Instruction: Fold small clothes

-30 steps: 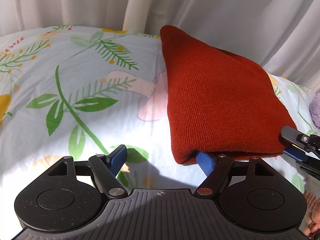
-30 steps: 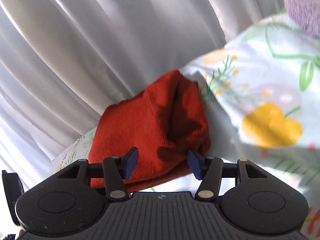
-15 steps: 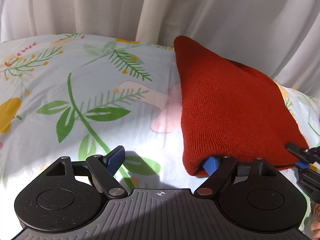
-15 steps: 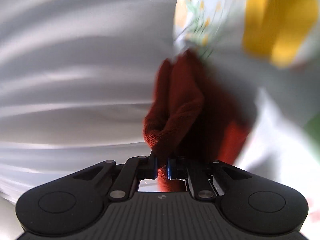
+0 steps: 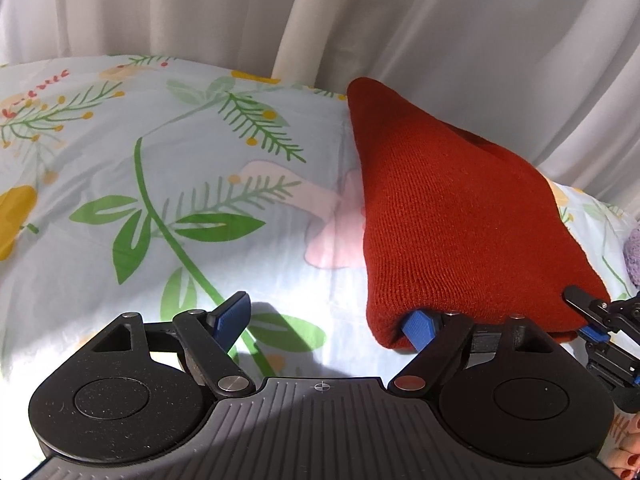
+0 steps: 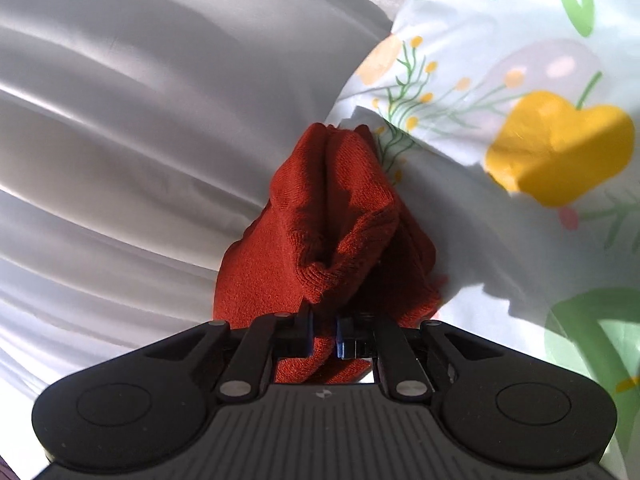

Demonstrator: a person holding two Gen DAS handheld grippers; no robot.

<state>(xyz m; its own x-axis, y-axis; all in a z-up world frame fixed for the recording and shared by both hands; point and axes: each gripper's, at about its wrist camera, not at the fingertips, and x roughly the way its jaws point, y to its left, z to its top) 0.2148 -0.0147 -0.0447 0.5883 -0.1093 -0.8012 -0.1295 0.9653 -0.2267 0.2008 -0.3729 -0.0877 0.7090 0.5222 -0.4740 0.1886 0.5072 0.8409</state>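
1. Rust-red knit hat (image 5: 460, 224) lies on the flowered bedsheet (image 5: 160, 184), close to the white curtain (image 5: 440, 40) at the bed's far edge; it is the only garment clearly in play, and a lilac fuzzy item (image 5: 634, 254) just shows at the frame's right border.
2. Right tool (image 6: 324, 334) is clamped together on the near hem of the hat, with knit bunched between its blue pads; the cloth rises in a tent above the sheet, so a fold looks just begun, not laid down.
3. Left tool (image 5: 328, 320) stands wide apart; one blue finger (image 5: 418, 326) is tucked under the hat's near-left corner, the other finger (image 5: 232, 314) is out over bare sheet; nothing is pinched by it.
4. Still to do, by my reading: carry the hem over, lay it flat and smooth it.
5. Room: broad open sheet lies to the left of the hat; the curtain hems in the far side, and the lilac item crowds the right.
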